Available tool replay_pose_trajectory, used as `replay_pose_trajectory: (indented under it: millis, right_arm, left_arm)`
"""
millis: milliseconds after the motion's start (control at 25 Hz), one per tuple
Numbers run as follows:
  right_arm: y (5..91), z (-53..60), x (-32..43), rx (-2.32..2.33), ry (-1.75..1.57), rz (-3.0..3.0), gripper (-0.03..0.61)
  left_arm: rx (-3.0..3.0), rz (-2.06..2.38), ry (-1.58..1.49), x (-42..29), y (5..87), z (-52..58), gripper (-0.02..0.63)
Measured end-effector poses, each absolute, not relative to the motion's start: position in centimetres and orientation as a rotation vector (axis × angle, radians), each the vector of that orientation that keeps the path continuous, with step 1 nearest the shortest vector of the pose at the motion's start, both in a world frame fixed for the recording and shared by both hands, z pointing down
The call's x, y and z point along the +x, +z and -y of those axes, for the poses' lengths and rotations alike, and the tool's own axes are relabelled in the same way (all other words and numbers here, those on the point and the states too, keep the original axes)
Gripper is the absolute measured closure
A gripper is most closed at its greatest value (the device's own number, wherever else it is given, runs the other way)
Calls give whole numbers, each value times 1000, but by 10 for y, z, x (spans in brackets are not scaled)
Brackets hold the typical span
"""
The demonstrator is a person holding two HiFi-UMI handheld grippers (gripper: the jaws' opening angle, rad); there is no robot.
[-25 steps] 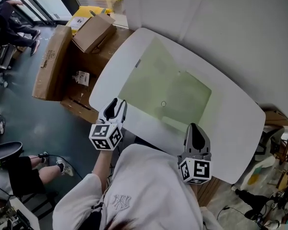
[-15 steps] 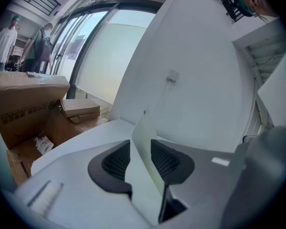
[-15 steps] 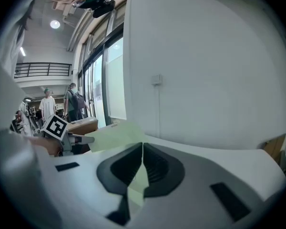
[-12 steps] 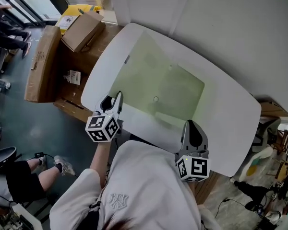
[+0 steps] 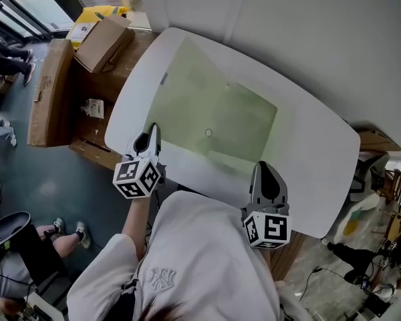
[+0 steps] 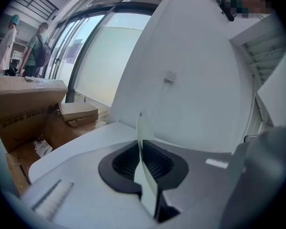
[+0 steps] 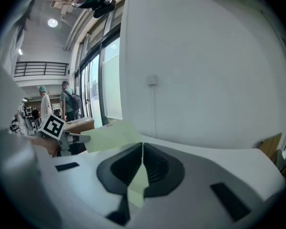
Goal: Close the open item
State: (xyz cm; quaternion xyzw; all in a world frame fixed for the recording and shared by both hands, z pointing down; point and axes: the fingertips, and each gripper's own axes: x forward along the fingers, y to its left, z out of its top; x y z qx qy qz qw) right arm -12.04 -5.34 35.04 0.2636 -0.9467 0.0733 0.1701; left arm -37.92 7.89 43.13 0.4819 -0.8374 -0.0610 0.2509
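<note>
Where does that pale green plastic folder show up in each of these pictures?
Head view: pale green plastic folder spread across the table, upper centre.
Left gripper view: seen edge-on, a thin upright strip at lower centre.
Right gripper view: a slanted sheet left of centre.
Shared landmark: the white oval table.

From head height, steeply down, well above the white table, the open pale green folder and both grippers. From the left gripper, low and close along its jaws, toward cardboard boxes and white wall. From the right gripper, equally low, across the folder toward the left one's marker cube. Shared everywhere: table, folder.
</note>
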Motion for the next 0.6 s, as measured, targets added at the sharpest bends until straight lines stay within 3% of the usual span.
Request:
replay_pose_trajectory:
  millis: [600]
  right_arm:
    - [353, 57, -103, 796, 251, 2685, 568]
  left_arm:
    - [1425, 2297, -122, -350, 403, -59, 603]
